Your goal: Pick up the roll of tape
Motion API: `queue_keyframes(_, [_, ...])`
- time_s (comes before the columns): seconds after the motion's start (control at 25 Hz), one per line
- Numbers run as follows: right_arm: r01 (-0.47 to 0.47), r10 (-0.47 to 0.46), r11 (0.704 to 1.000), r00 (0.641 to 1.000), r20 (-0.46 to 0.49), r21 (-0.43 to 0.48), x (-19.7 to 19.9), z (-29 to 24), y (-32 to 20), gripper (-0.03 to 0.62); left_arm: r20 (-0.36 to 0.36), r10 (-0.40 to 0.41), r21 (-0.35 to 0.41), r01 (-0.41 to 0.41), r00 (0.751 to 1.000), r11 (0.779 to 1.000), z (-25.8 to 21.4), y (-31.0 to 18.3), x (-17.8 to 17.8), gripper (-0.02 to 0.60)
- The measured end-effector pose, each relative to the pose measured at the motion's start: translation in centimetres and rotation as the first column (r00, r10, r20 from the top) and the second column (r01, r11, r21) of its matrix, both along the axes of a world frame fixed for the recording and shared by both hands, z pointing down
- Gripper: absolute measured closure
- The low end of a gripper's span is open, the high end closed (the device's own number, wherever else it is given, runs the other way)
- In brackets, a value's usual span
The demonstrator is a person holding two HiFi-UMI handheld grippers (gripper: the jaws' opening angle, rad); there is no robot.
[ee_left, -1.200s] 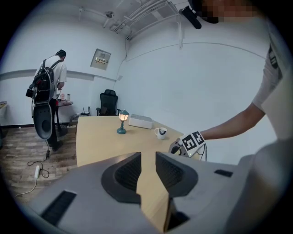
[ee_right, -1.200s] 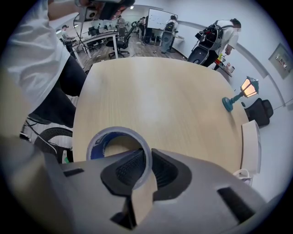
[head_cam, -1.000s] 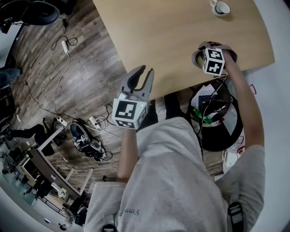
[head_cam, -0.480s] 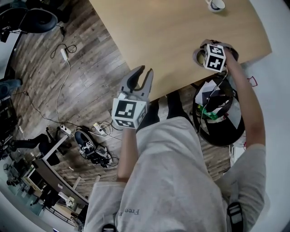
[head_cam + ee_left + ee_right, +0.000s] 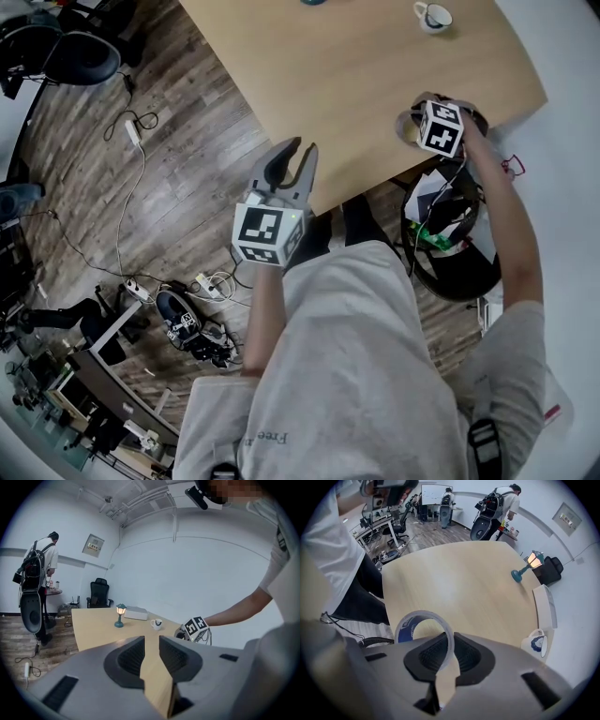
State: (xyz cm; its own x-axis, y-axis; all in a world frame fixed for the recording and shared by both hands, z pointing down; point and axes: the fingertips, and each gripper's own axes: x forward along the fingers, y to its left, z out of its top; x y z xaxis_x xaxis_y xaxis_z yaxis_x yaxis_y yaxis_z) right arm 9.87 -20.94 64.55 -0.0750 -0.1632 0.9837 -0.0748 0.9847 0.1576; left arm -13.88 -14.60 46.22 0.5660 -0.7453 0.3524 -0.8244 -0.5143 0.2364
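Note:
The roll of tape (image 5: 405, 629) is a clear ring with a blue core. It stands on edge between the pads of my right gripper (image 5: 449, 656), which is shut on its rim. In the head view that gripper (image 5: 433, 117) points down over the near right corner of the wooden table (image 5: 356, 75), with the tape (image 5: 405, 125) showing as a grey ring beside its marker cube. My left gripper (image 5: 300, 150) hovers at the table's near edge. Its jaws are open, and in the left gripper view (image 5: 151, 648) only the tabletop shows between them.
A white mug (image 5: 433, 16) stands at the far right of the table, with a small teal lamp (image 5: 525, 566) and a white box (image 5: 546, 606) farther back. A black bin (image 5: 450, 253) sits below the table corner. Cables (image 5: 131, 103) lie on the floor. A person with a backpack (image 5: 40, 573) stands far off.
My right gripper has lifted a little with the tape, and its marker cube has rolled. The left gripper keeps much the same place in the head view, jaws unchanged.

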Motion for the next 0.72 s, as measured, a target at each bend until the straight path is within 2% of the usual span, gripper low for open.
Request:
queue_keyframes(0.12, [-0.038,0.038,0.999,0.999,0.004,0.015,-0.5,-1.1,0.1,0.546,-0.006,0.005,0.013,-0.004,1.0,1.0,-0.6,0.2,-0.5,0.491])
queue_keyframes(0.28, [-0.149,0.148,0.989,0.988,0.047,0.009,-1.0,-2.7,0.0,0.546,-0.013,0.021,0.049,-0.02,1.0,0.999,-2.2,-0.3,-0.3,0.491])
queue_keyframes(0.52, [-0.33,0.326,0.944,0.934,0.144,0.006,-1.1,-4.8,-0.3,0.546,-0.033,0.048,0.079,-0.045,0.998,0.996,-3.6,-1.8,0.3,0.491])
queue_keyframes(0.72, [-0.385,0.378,0.923,0.903,0.204,-0.006,-0.9,-5.8,-0.3,0.546,-0.034,0.074,0.099,-0.071,0.997,0.993,-4.9,-3.5,1.3,0.491])
